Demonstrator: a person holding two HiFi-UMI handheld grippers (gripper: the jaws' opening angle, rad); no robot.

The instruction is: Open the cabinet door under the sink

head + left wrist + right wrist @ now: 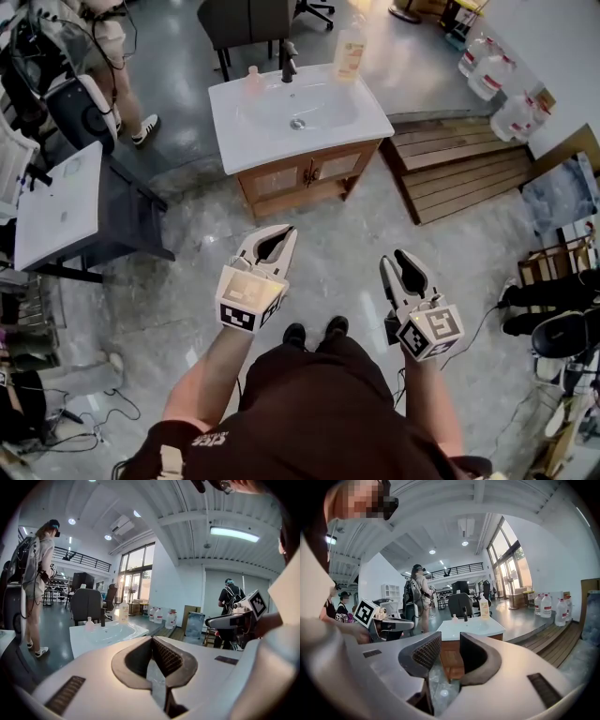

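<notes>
A white sink (298, 111) sits on a wooden cabinet with two closed doors (309, 173), straight ahead across a stretch of floor. Both grippers hover over the floor, well short of it. My left gripper (284, 232) is shut and holds nothing; in the left gripper view (152, 640) the sink (110, 632) lies beyond its tips. My right gripper (399, 259) is open and holds nothing. In the right gripper view (450, 645) the cabinet front (451, 660) shows through the gap between its jaws, under the sink top (471, 627).
On the sink stand a tall soap bottle (350, 52), a small pink bottle (252, 80) and a dark faucet (289, 64). A wooden platform (464, 169) lies to the cabinet's right, with water jugs (487, 70) behind. At left are a white table (56, 202) and a person (112, 56).
</notes>
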